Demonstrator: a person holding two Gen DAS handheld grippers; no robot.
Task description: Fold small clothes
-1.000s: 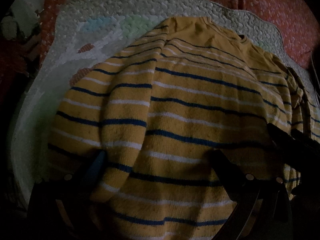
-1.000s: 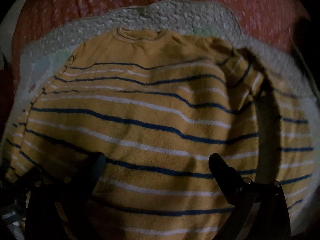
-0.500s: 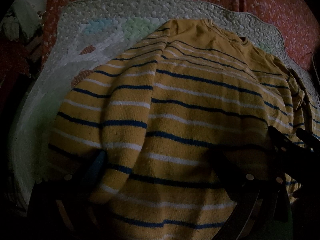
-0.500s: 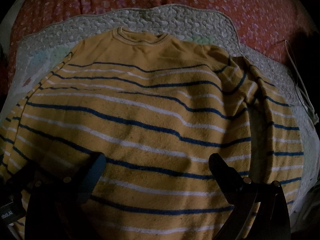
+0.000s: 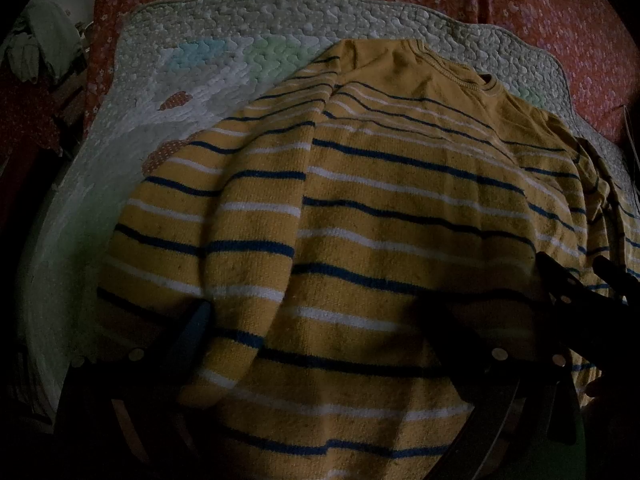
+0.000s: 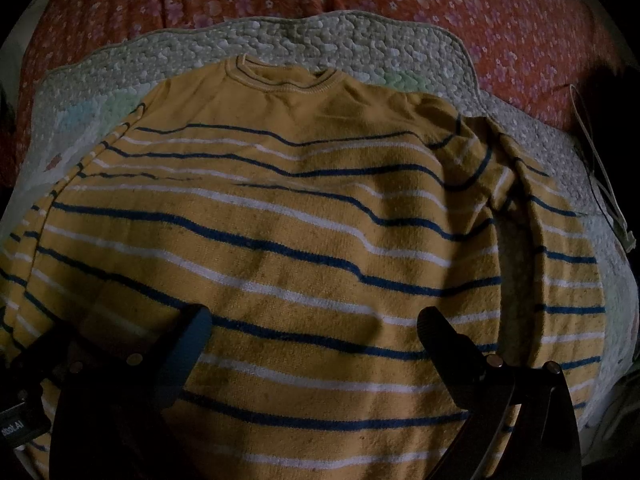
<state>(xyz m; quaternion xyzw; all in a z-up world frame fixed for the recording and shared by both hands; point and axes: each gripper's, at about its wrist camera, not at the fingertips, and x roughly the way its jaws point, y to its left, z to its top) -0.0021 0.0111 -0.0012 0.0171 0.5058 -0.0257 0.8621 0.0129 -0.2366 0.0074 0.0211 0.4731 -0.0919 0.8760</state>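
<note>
On the quilt (image 6: 360,40) over the bed, sweater (image 6: 300,240) spread flat with collar far, left sleeve laid alongside, no body fold made yet, left gripper (image 5: 316,320) and right gripper (image 6: 316,328) low over the hem, jaws apart, empty.

My left gripper (image 5: 316,320) and right gripper (image 6: 314,326) are each showing two dark, wedge-shaped fingers (image 6: 188,340), bluish on the inner face, with small round silver screws (image 6: 495,360) glinting along black frames; a white label edge is peeking out beside them.
</note>
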